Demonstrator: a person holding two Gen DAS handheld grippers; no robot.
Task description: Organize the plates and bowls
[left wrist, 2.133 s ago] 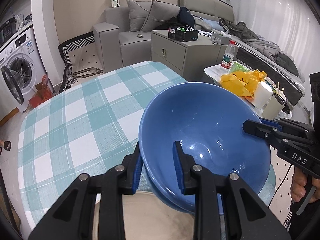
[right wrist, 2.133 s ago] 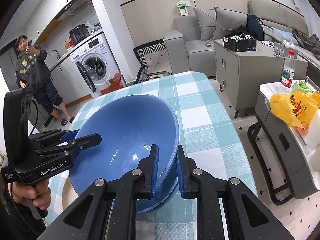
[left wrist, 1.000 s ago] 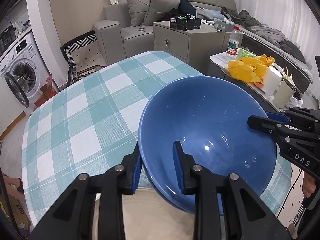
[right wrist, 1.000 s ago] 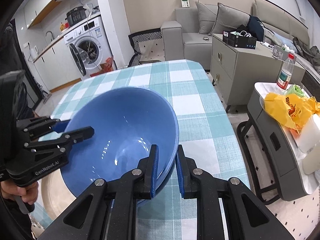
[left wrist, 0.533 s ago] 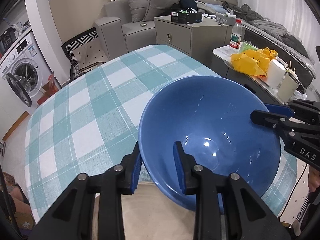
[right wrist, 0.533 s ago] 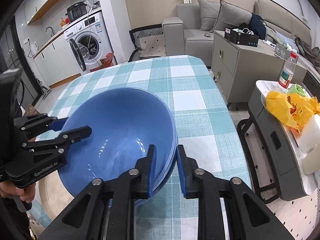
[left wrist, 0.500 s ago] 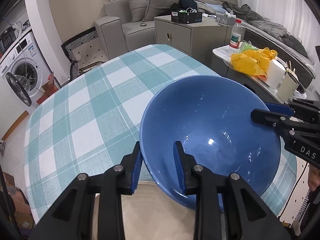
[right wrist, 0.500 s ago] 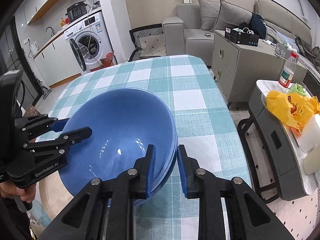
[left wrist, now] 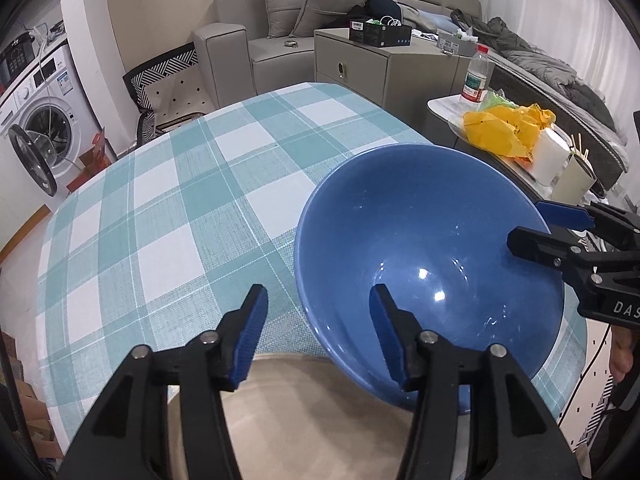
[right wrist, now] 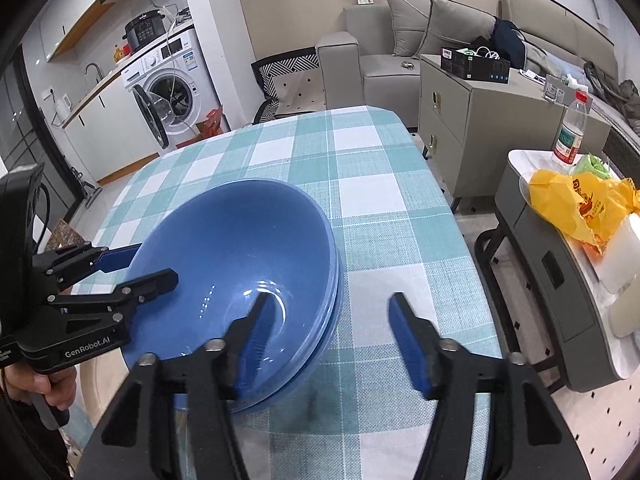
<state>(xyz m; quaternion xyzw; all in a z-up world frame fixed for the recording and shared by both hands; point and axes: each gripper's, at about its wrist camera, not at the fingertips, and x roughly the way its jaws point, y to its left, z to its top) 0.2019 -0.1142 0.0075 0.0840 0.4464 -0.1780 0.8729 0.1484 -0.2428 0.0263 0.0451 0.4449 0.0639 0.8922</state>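
A large blue bowl (left wrist: pixel 432 240) sits nested in another blue bowl, whose rim shows below it (right wrist: pixel 320 340), near the front of the checked table (left wrist: pixel 180 200). My left gripper (left wrist: pixel 316 332) is open, its jaws astride the bowl's near rim without gripping it. My right gripper (right wrist: pixel 328 332) is open too, astride the opposite rim. A beige plate (left wrist: pixel 300 412) lies under the left gripper, beside the bowls. Each gripper shows in the other's view: the left (right wrist: pixel 132 276) and the right (left wrist: pixel 552 232).
The teal-and-white checked cloth covers the table (right wrist: pixel 360 168). A side table with a yellow bag (right wrist: pixel 576 200) and a water bottle (right wrist: pixel 570 128) stands to the right. A grey cabinet (left wrist: pixel 380 60), a sofa and a washing machine (right wrist: pixel 168 92) stand behind.
Both grippers have opened and let go of the bowl's rim. The bowl now rests lower, nested in the other bowl on the table.
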